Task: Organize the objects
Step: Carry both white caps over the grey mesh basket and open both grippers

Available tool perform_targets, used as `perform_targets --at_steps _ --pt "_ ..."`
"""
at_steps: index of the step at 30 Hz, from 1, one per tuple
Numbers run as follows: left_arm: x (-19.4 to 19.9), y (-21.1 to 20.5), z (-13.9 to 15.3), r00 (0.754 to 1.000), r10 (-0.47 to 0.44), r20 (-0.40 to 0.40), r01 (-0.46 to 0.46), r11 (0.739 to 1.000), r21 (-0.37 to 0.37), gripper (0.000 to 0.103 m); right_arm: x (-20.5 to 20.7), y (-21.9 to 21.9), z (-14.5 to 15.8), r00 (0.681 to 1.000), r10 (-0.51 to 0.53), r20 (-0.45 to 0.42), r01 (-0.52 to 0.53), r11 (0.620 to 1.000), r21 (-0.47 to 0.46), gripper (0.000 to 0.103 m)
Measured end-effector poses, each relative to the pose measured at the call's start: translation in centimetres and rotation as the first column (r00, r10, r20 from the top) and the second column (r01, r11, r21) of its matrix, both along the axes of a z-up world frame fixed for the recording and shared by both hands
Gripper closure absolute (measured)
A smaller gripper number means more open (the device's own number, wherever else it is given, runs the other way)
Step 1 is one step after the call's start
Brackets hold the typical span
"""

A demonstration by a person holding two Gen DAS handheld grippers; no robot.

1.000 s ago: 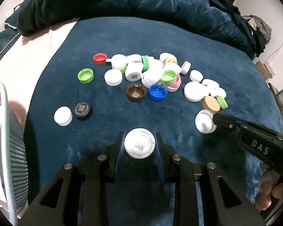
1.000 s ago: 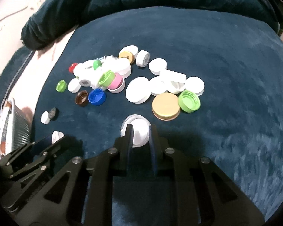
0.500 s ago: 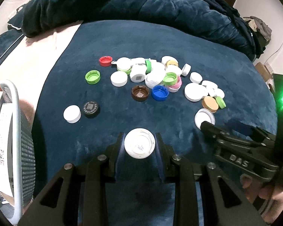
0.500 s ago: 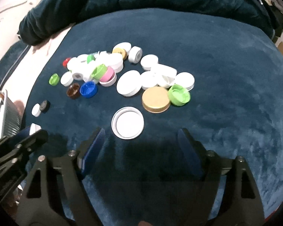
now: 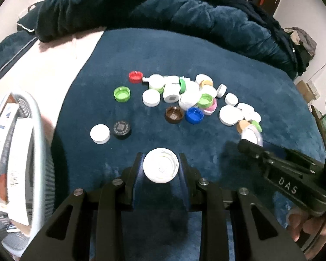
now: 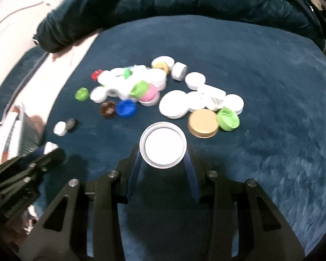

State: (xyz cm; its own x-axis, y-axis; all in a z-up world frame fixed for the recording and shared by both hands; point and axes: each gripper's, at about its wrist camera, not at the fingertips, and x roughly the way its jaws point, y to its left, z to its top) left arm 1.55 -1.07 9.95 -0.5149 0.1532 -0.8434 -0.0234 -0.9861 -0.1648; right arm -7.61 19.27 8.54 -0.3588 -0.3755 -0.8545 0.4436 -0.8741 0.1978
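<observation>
Left claw (image 5: 160, 167) clamping white cap (image 5: 160, 168), blue plush blanket (image 5: 228, 61), wire basket (image 5: 35, 152) left

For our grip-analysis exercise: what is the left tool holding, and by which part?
A white cap, pinched across its opposite side walls by the left tool.

We are pinching a white cap (image 5: 160, 168) in our left gripper (image 5: 160, 169); our right gripper (image 6: 163, 155) has just been closing, its pads now gripping a silver-rimmed lid (image 6: 163, 145).
</observation>
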Motion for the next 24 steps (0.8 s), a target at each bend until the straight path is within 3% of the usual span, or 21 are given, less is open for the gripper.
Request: perform_targets --at_steps 6,12,18,24 --pt "2.3 -2.7 2.8 0.998 0.05 -0.049 -0.05 0.999 -0.014 0.072 3.0 -4.1 2.9 0.995 0.096 -0.027 -0.097 0.993 -0.065 0.063" --pt "6.2 -8.6 5.1 0.983 0.166 -0.083 -0.169 0.985 -0.038 0.073 7.1 -10.2 5.1 0.973 0.228 -0.045 -0.232 0.965 -0.119 0.063" --pt "10.5 -15.7 6.7 0.942 0.323 -0.091 -0.325 0.946 -0.014 0.073 11.9 -15.8 6.0 0.927 0.37 -0.062 -0.375 0.916 -0.141 0.063" --pt "13.0 -20.4 6.7 0.905 0.421 -0.067 -0.419 0.907 0.046 0.073 15.1 -19.1 6.2 0.884 0.463 -0.07 -0.468 0.872 -0.143 0.063"
